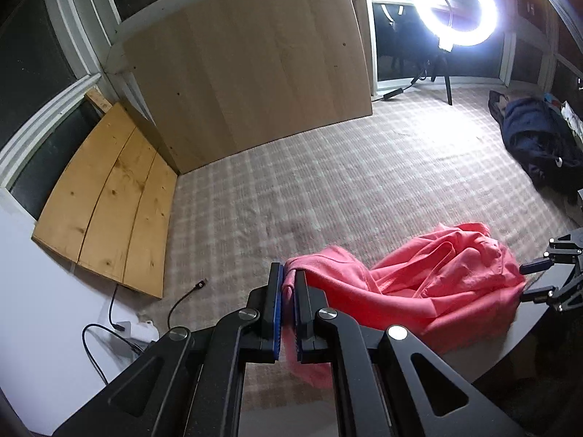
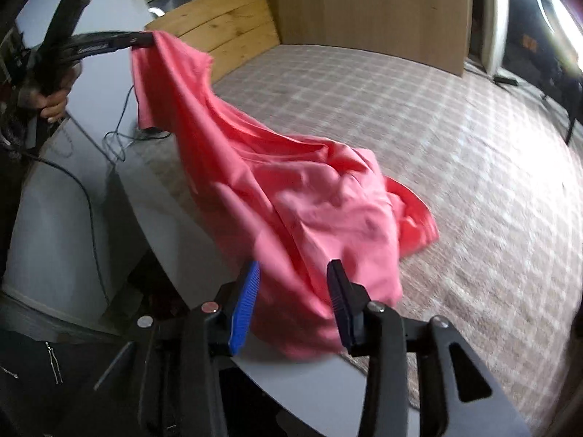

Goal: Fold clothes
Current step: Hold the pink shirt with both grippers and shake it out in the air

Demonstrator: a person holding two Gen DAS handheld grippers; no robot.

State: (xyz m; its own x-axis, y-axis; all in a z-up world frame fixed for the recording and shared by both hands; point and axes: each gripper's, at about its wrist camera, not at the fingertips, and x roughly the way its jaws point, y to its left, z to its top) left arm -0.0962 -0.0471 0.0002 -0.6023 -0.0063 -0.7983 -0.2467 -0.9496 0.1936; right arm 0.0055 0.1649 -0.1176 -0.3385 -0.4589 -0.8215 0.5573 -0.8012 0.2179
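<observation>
Closest to me in the left wrist view, my left gripper (image 1: pixel 288 280) is clamped on a bunched edge of the pink garment (image 1: pixel 437 276), cloth pinched between the blue pads and spilling out below them. In the right wrist view, my right gripper (image 2: pixel 293 273) stands with its jaws apart; pink cloth shows between the fingertips, but the pads do not press on it, and I cannot tell whether it touches them.

Only the right wrist view shows the lift: the left gripper (image 2: pixel 145 40) holds one corner high at upper left, and the garment (image 2: pixel 291 196) hangs from it in a long slanted drape down to a heap. It also shows the person's hand (image 2: pixel 54 105) around that gripper's handle, and the pale grey table (image 2: pixel 175 225) whose rounded edge the heap lies on. The left wrist view alone shows the right gripper (image 1: pixel 543 276) from the side at the garment's far end, blurred.

The garment is plain salmon pink, soft and heavily creased, unfolded, partly motion-blurred.

Farther off, a checked carpet (image 1: pixel 328 189) covers the floor, with cables (image 1: pixel 182 306) near the wall. Wooden planks (image 1: pixel 109 200) and a large board (image 1: pixel 247 62) lean beyond it. Only the left view shows the lit ring light (image 1: pixel 457 3) and a dark bundle (image 1: pixel 539 138) on the floor.
</observation>
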